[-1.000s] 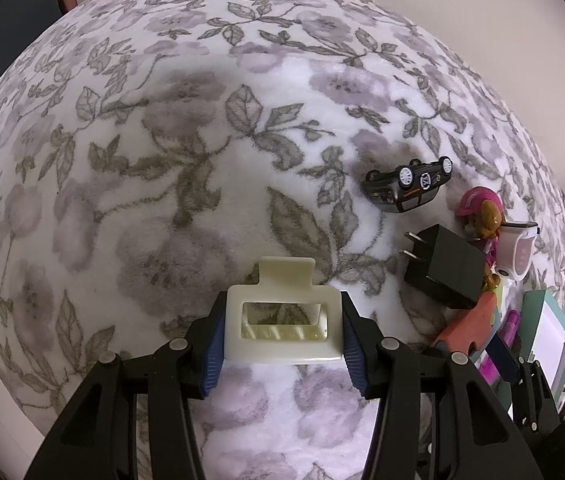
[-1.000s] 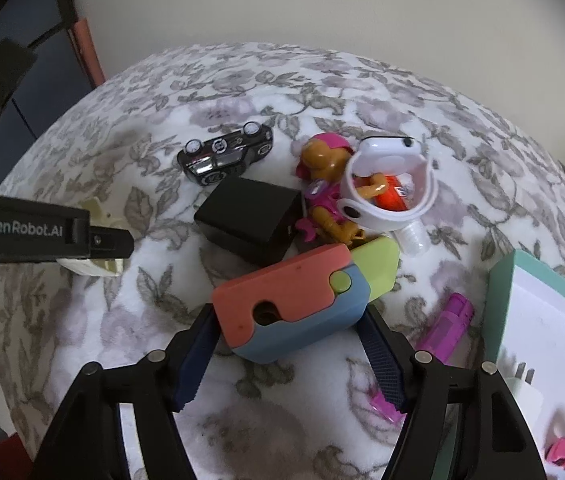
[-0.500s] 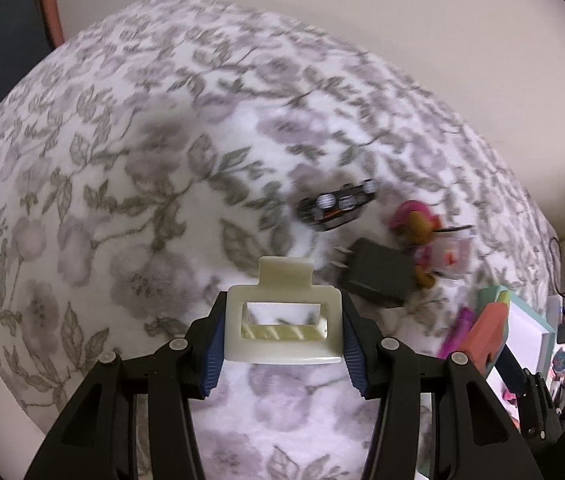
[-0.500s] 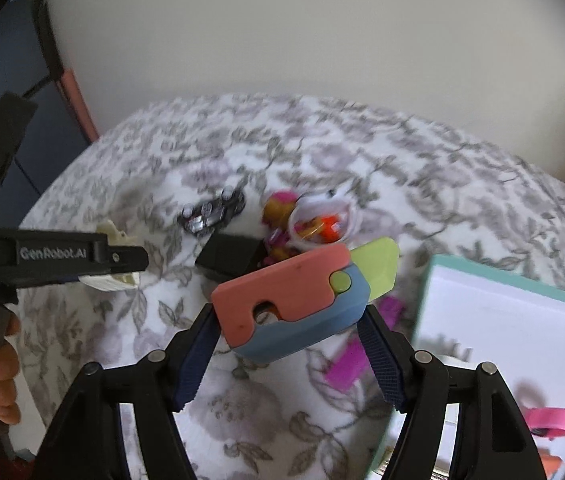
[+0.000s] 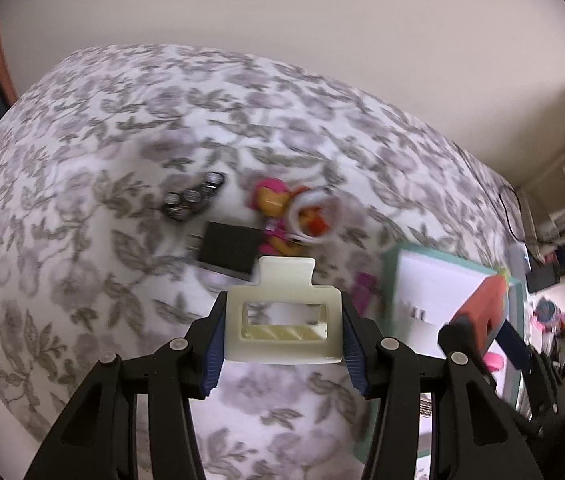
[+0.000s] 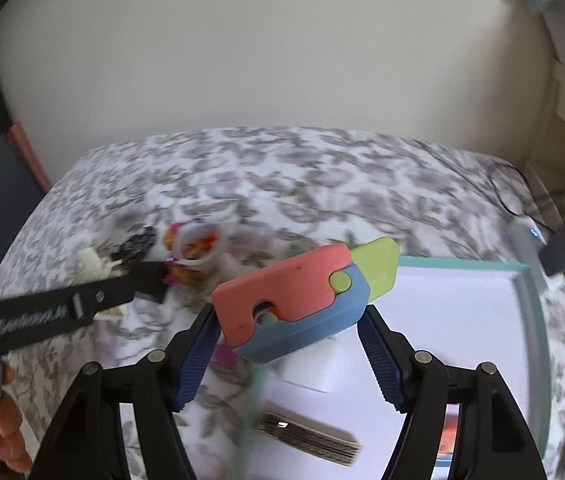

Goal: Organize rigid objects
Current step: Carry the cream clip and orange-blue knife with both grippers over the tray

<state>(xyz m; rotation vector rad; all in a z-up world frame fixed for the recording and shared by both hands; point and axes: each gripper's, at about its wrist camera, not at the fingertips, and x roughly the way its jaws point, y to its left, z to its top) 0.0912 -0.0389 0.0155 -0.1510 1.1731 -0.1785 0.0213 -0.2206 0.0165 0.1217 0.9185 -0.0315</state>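
Note:
My left gripper (image 5: 284, 338) is shut on a cream hair claw clip (image 5: 282, 320) and holds it above the floral bedspread (image 5: 82, 200). My right gripper (image 6: 288, 350) is shut on a coral, blue and lime toy block (image 6: 294, 300), raised over the teal-rimmed white tray (image 6: 526, 320); it also shows in the left wrist view (image 5: 486, 312). On the bed lie a black toy car (image 5: 194, 196), a black charger (image 5: 230, 250), a pink doll (image 5: 272, 204) and a white cup (image 5: 318, 216).
A purple item (image 5: 364, 292) lies by the tray (image 5: 422, 276). In the tray are a grey comb-like piece (image 6: 310, 438) and a white block (image 6: 314, 368). A wall stands behind the bed. Shelves, cables and small toys (image 5: 554, 320) are at the right.
Both grippers have risen and swung right with their objects still held. The right gripper has gone from over the toy pile to over the tray. The toy pile now looks farther away.

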